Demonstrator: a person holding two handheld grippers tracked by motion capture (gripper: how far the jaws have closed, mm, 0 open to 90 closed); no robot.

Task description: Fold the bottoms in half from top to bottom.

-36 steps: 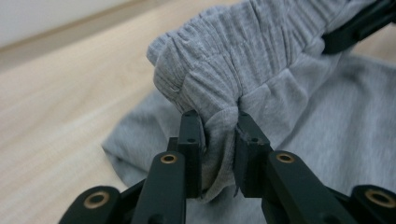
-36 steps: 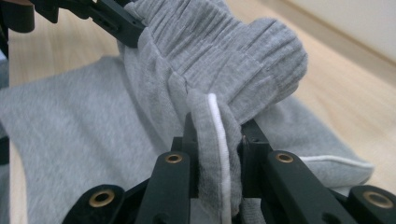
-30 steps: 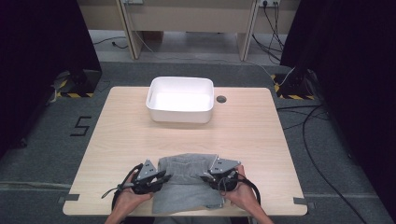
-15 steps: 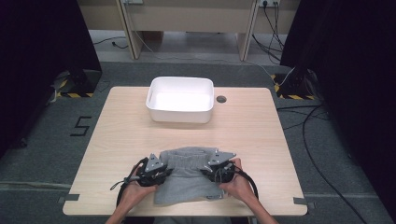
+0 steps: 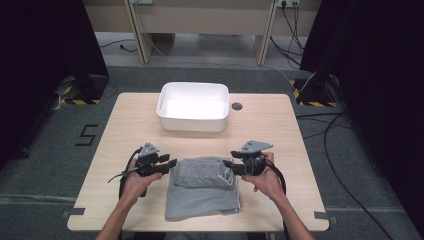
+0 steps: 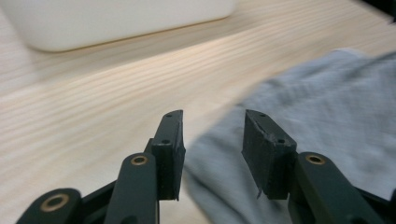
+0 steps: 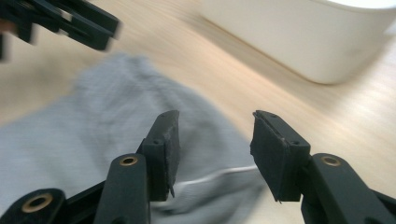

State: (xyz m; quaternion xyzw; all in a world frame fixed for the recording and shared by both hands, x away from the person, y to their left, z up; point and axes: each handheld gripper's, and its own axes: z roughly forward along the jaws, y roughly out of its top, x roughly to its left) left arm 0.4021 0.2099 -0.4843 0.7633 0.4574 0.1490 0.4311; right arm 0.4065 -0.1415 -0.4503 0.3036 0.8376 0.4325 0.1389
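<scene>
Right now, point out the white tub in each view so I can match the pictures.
High view: white tub at the table's far middle.
Left gripper view: upper left, beyond the open jaws.
Right gripper view: upper right.
Shared landmark: the grey cloth lying nearer than the tub.

left claw (image 5: 172, 163) agape, right claw (image 5: 226, 163) seemingly too

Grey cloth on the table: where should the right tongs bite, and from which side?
Likely the grey cloth's right edge at the folded upper layer, near the white drawstring. Come in low from the right: the right tongs stand open there, pointing inward, and the doubled edge lifts slightly off the table, giving something to pinch.
</scene>
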